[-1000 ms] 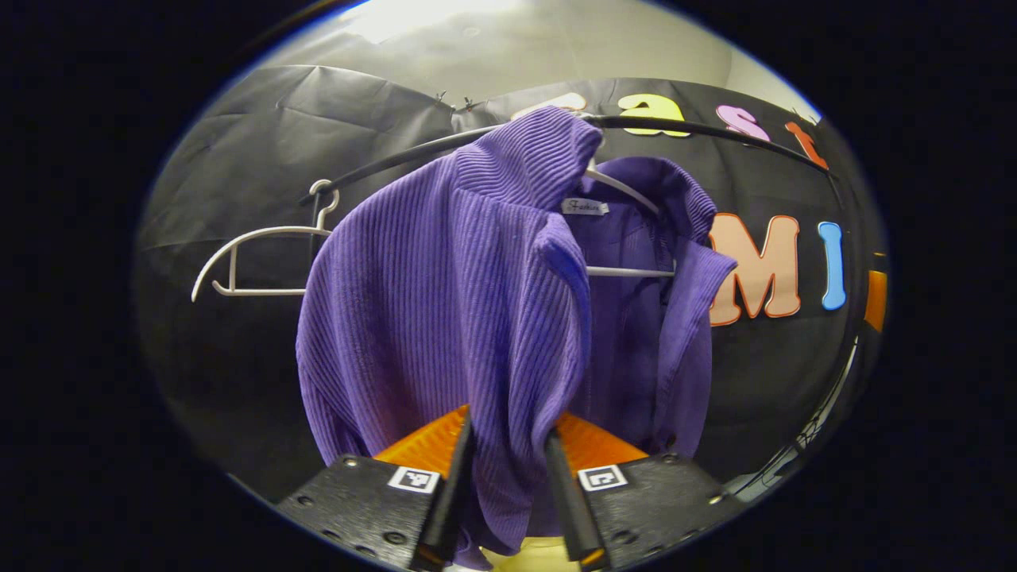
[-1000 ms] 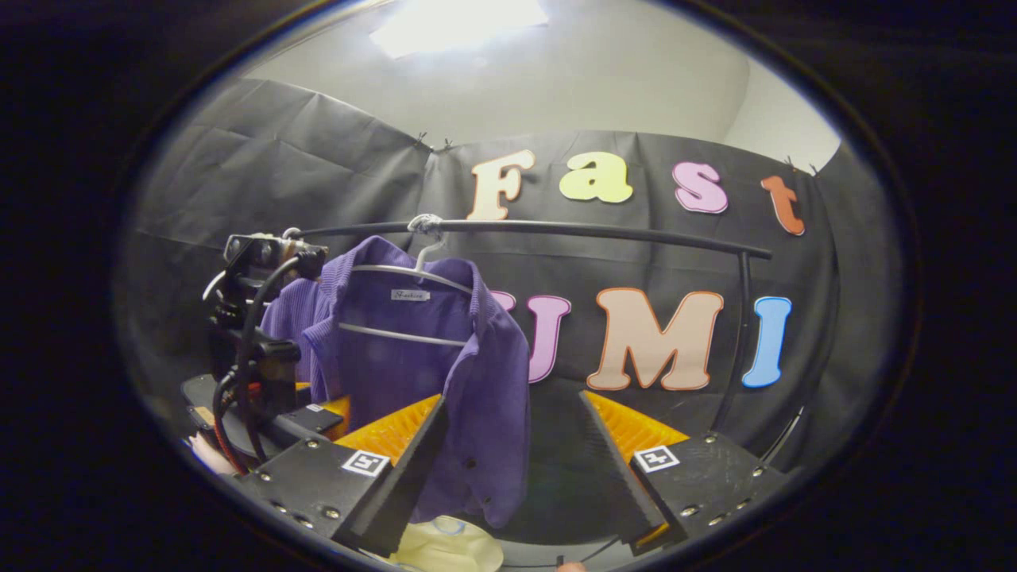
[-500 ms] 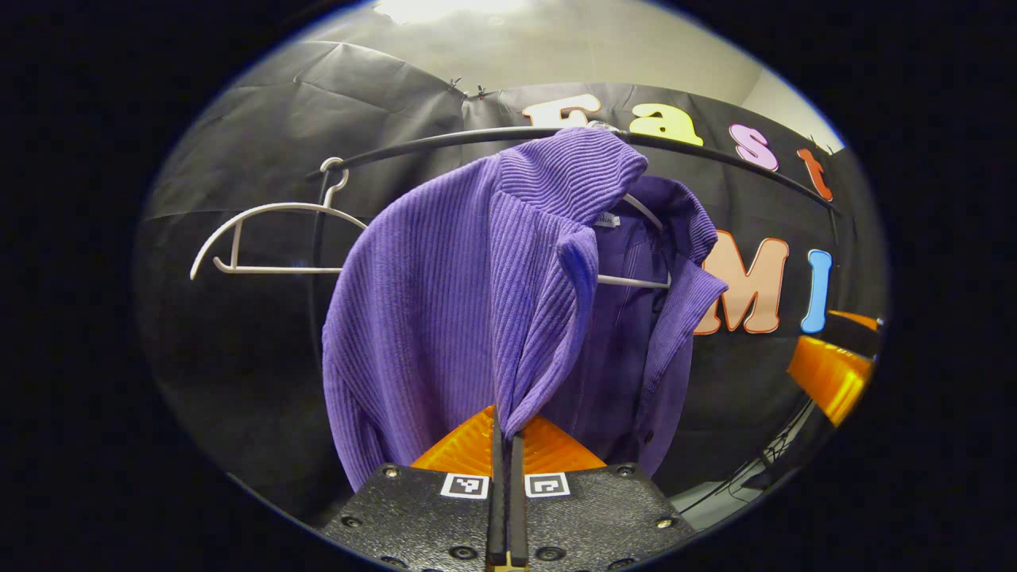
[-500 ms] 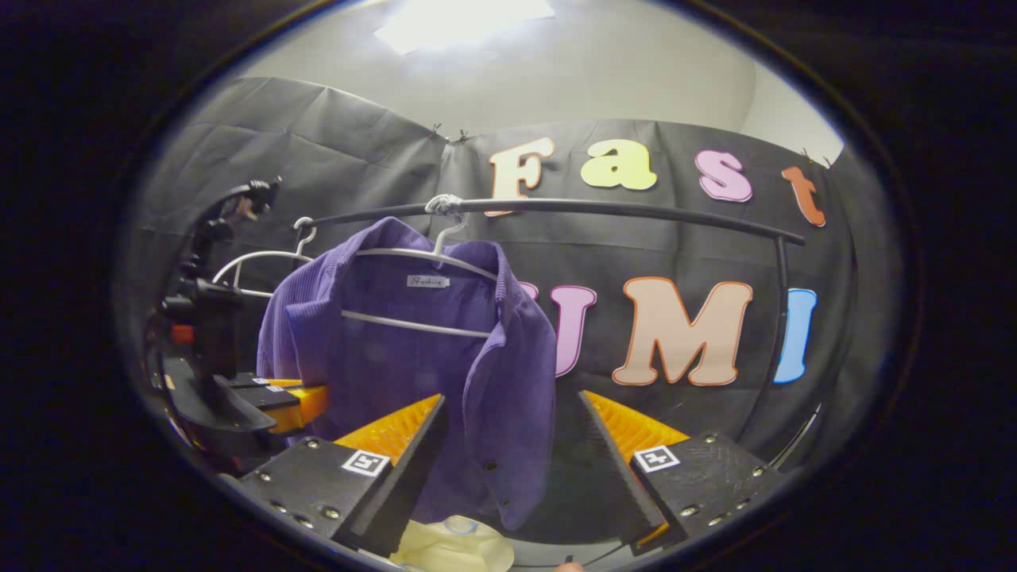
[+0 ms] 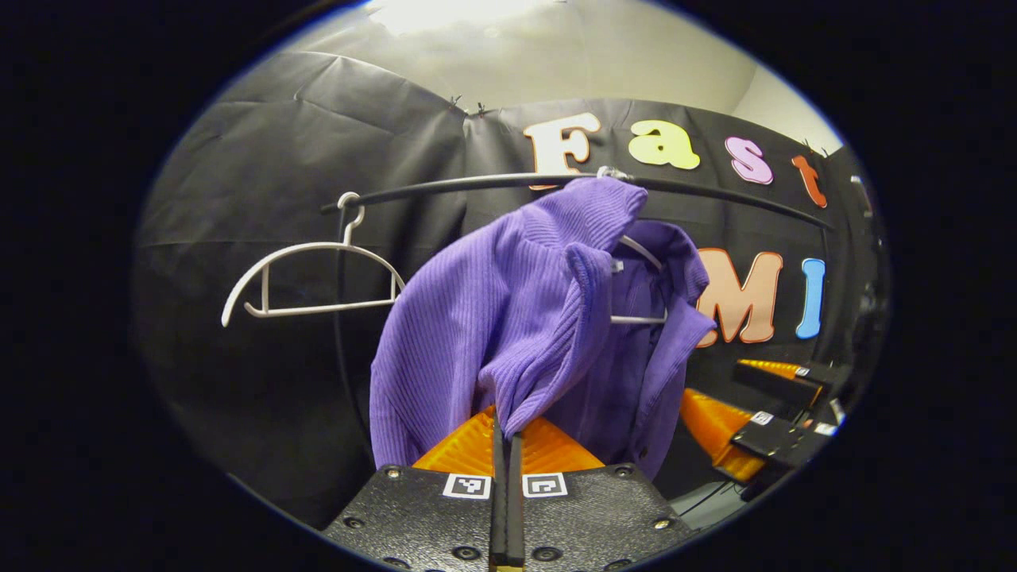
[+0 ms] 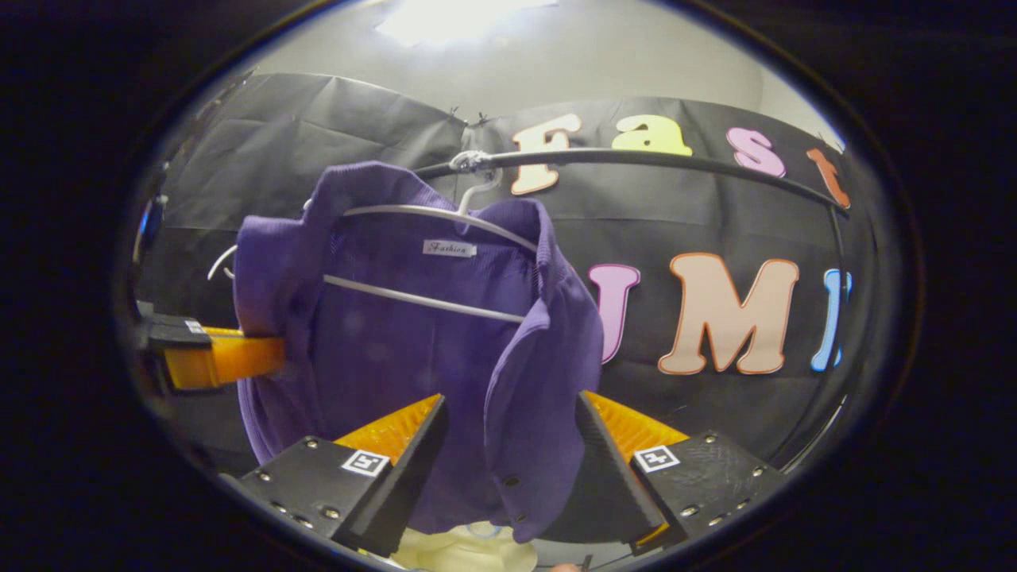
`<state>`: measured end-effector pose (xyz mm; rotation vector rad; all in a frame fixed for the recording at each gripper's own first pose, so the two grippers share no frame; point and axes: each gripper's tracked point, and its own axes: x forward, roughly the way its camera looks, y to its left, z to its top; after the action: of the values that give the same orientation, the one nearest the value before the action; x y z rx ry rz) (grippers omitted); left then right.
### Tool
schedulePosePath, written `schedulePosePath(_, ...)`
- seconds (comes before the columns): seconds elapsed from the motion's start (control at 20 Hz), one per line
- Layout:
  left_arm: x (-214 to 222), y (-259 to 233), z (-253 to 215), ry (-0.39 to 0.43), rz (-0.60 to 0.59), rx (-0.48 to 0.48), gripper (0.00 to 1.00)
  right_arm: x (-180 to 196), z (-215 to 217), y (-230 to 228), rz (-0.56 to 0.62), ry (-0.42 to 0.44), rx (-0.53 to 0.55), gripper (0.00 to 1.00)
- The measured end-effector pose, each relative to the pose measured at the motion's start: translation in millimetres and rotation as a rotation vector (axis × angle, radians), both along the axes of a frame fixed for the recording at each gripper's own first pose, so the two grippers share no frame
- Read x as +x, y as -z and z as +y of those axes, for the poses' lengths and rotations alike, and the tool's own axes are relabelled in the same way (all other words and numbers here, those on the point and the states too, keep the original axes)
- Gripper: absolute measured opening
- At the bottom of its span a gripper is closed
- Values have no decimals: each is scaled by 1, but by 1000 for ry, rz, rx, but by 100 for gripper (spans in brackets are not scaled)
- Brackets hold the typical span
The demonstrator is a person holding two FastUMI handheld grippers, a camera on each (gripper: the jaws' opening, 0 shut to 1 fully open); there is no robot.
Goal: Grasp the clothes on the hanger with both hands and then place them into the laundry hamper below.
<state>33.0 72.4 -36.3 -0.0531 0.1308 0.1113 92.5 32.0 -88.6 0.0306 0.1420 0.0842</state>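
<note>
Ahead of both grippers, a purple corduroy shirt [image 6: 413, 318] hangs on a white hanger [image 6: 429, 298] from the black rail [image 6: 636, 159]. Left gripper [image 5: 506, 445] is clamped on the shirt's front fold. Right gripper [image 6: 512, 453] stands spread, the other front panel between its fingers. Grasping is half done; next the right should close, then both lift the shirt off toward the pale hamper [image 6: 469, 548] below.

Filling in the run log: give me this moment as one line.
left gripper: shut on shirt | right gripper: open, astride shirt's other front edge | shirt on hanger | hamper: not reached
</note>
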Motion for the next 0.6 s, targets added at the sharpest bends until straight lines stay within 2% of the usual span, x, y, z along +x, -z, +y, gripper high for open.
schedulePosePath(0.2,-1,-24,15,-33,-44,-2,0,27,10,14,15,15,-1,94)
schedulePosePath(0.25,-1,-30,18,-41,-53,-5,0,33,12,20,17,24,-3,96)
schedulePosePath(0.4,-1,-45,30,-68,-84,-1,0,51,10,32,30,75,-16,94)
schedulePosePath(0.55,-1,-58,39,-85,-111,4,3,70,3,49,50,124,-31,96)
schedulePosePath(0.6,-2,-61,42,-93,-118,5,1,74,2,55,60,133,-34,94)
